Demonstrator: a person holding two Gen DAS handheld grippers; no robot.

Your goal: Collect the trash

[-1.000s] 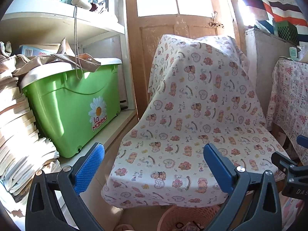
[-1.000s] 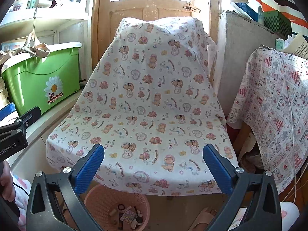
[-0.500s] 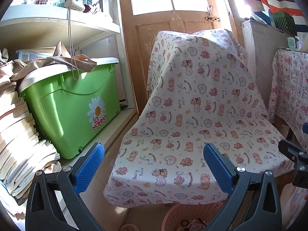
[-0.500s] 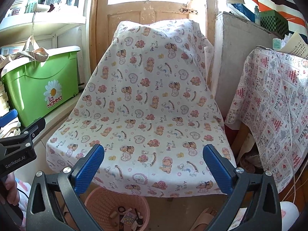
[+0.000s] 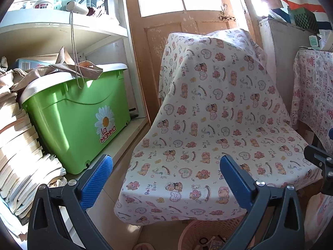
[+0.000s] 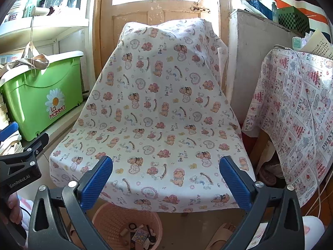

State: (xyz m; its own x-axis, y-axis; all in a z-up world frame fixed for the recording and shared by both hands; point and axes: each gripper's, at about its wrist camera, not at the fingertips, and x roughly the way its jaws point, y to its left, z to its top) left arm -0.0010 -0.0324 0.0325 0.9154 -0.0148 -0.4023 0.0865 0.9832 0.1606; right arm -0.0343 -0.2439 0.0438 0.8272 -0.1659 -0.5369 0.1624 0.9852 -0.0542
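- The left gripper [image 5: 166, 179] has its jaws spread wide apart with nothing between them; its blue fingertips [image 5: 97, 177] hang in front of the near edge of the cloth.
- The right gripper [image 6: 166, 179] is likewise spread wide and holds nothing.
- Nearest, low on the floor, a pink basket [image 6: 112, 218] stands partly under the cloth's front edge, with trash [image 6: 139, 235] in its bottom: small scraps and a printed wrapper.
- A sandal [image 6: 223, 232] lies just right of the basket.
- A bear-print cloth [image 6: 158, 112] drapes a chair in the middle.
- Left, a green bin [image 5: 79, 112] sits on a low shelf.
- Right, a table under a patterned cover [image 6: 295, 112].
- Farthest, a wooden door [image 6: 158, 16].
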